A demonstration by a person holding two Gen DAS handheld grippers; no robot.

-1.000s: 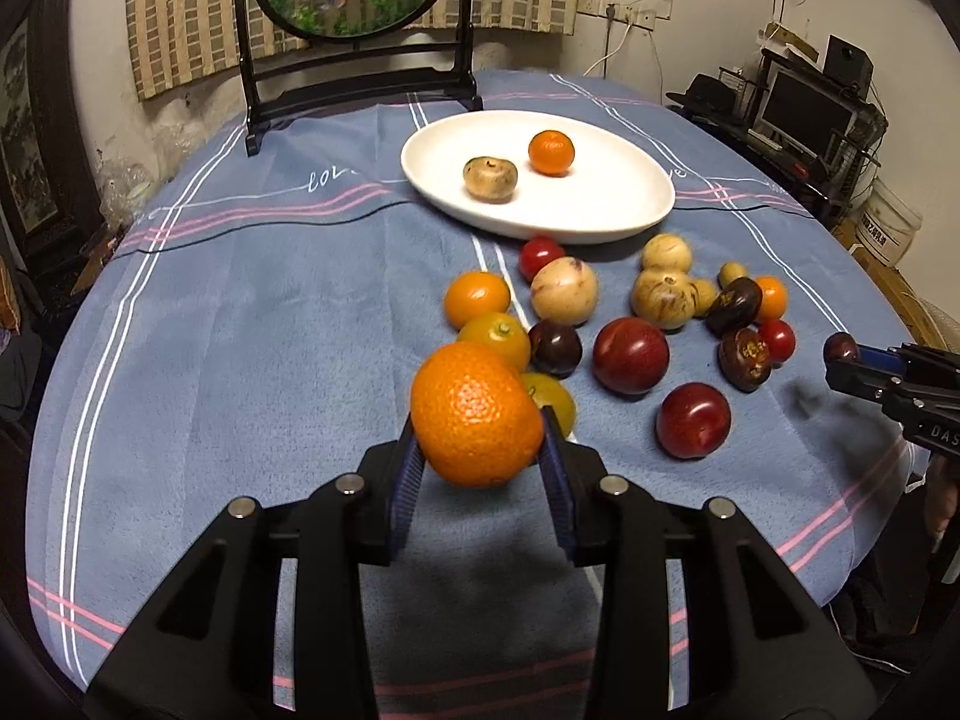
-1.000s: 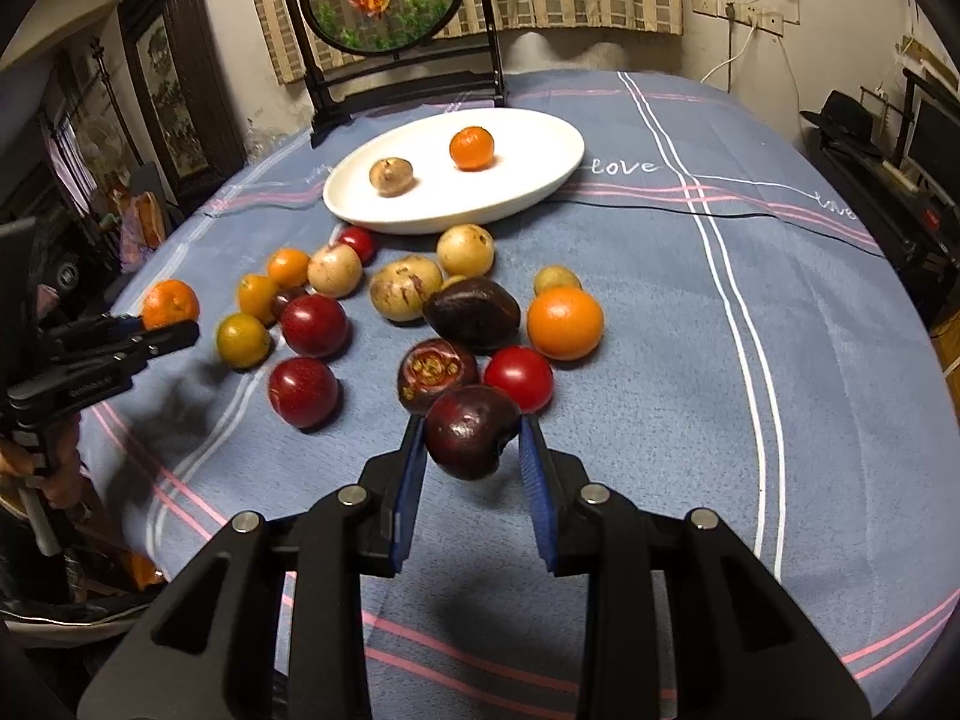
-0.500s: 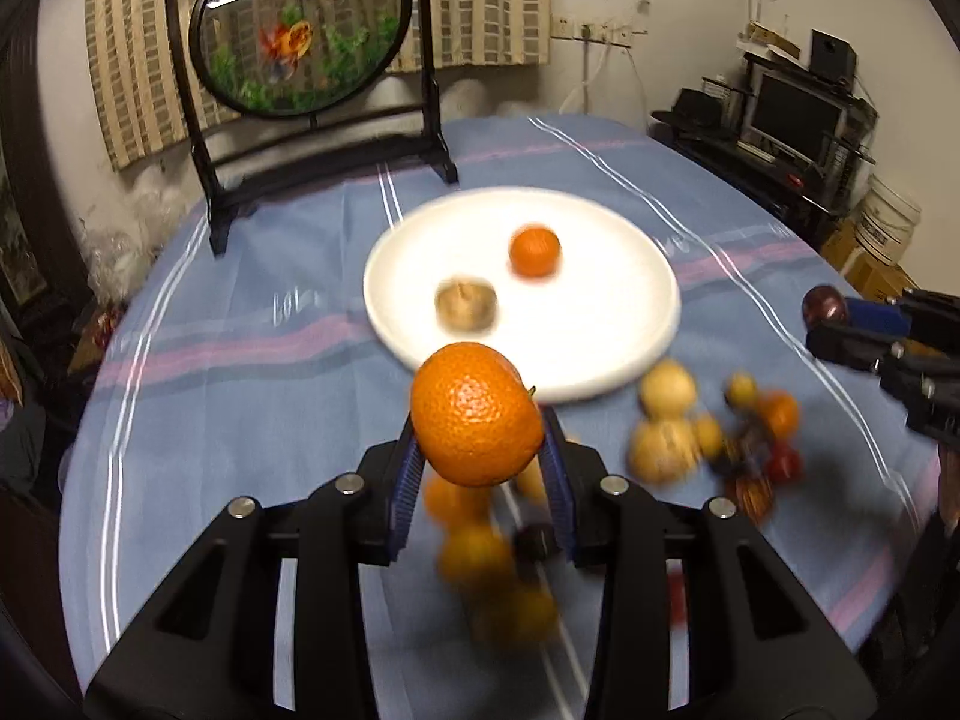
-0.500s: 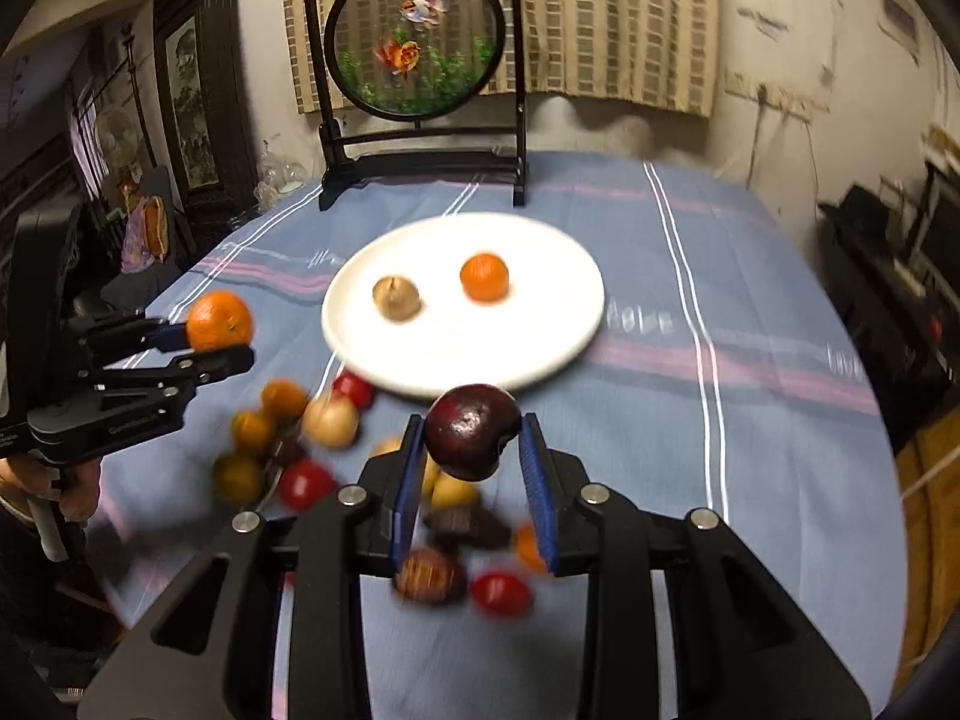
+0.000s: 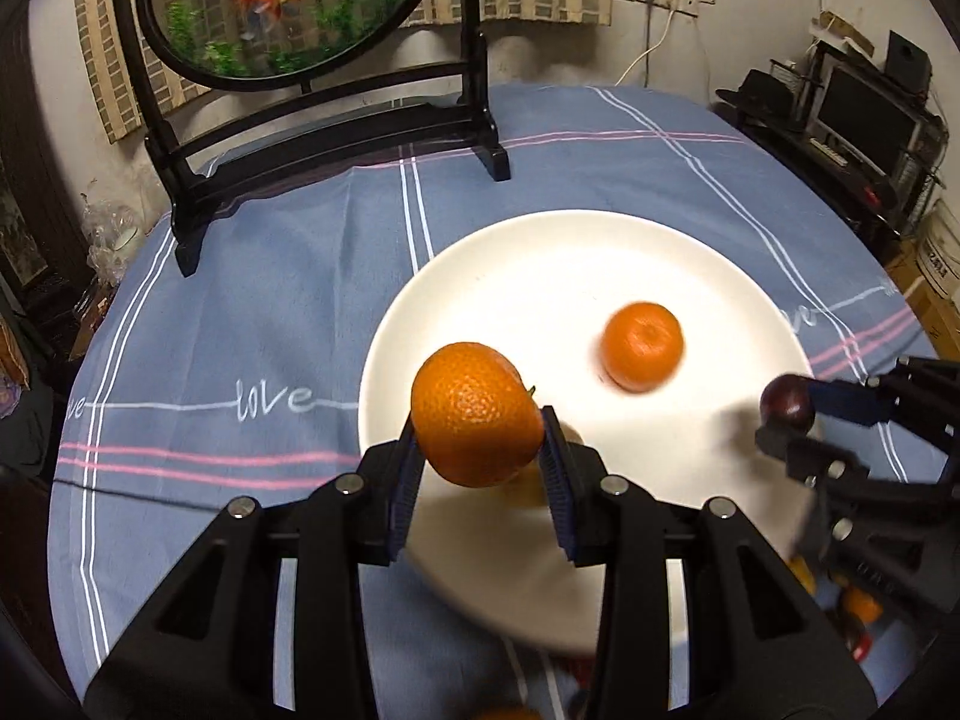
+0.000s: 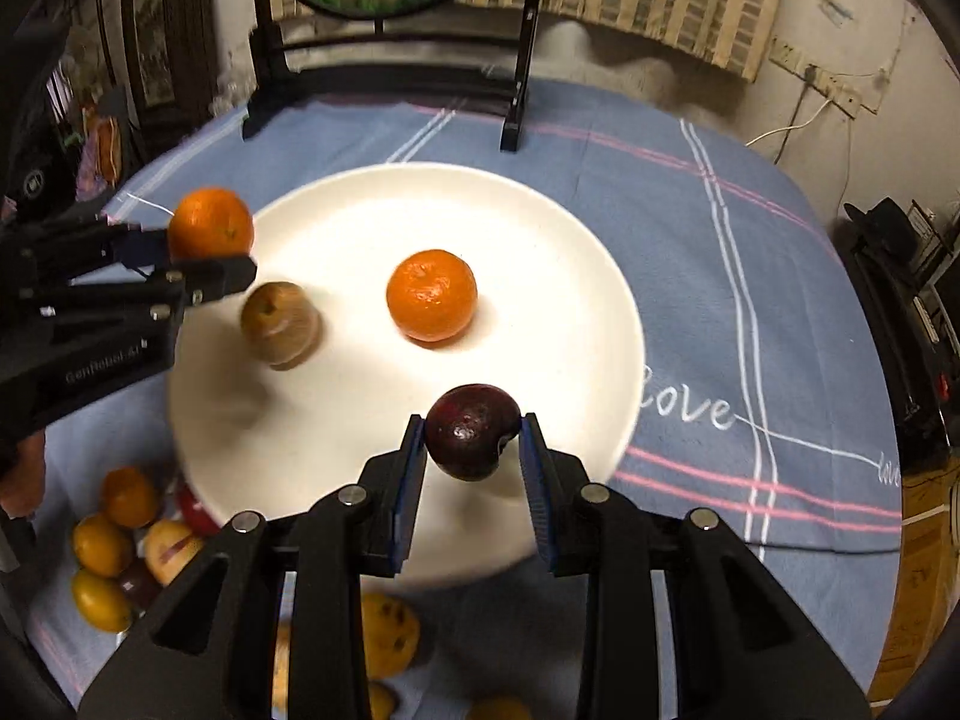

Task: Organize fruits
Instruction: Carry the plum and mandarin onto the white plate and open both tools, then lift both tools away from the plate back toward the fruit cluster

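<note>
My left gripper [image 5: 479, 420] is shut on an orange mandarin [image 5: 477, 414] and holds it above the left part of the white plate [image 5: 540, 252]. My right gripper [image 6: 473, 441] is shut on a dark purple fruit [image 6: 472, 431] above the plate's [image 6: 540, 228] near right part. On the plate lie a second mandarin [image 6: 432, 294] and a brown fruit [image 6: 280, 324]. In the right wrist view the left gripper [image 6: 204, 252] with its mandarin [image 6: 210, 222] hangs over the plate's left rim. In the left wrist view the right gripper [image 5: 786, 414] comes in from the right.
Several loose fruits [image 6: 120, 540] lie on the blue tablecloth [image 5: 240, 312] in front of the plate. A round fish picture on a black stand [image 5: 336, 120] is behind the plate. Shelves with electronics [image 5: 864, 114] are beyond the table's right edge.
Both grippers have moved forward from over the loose fruits to over the plate, each still holding its fruit. The plate now fills the middle of both views.
</note>
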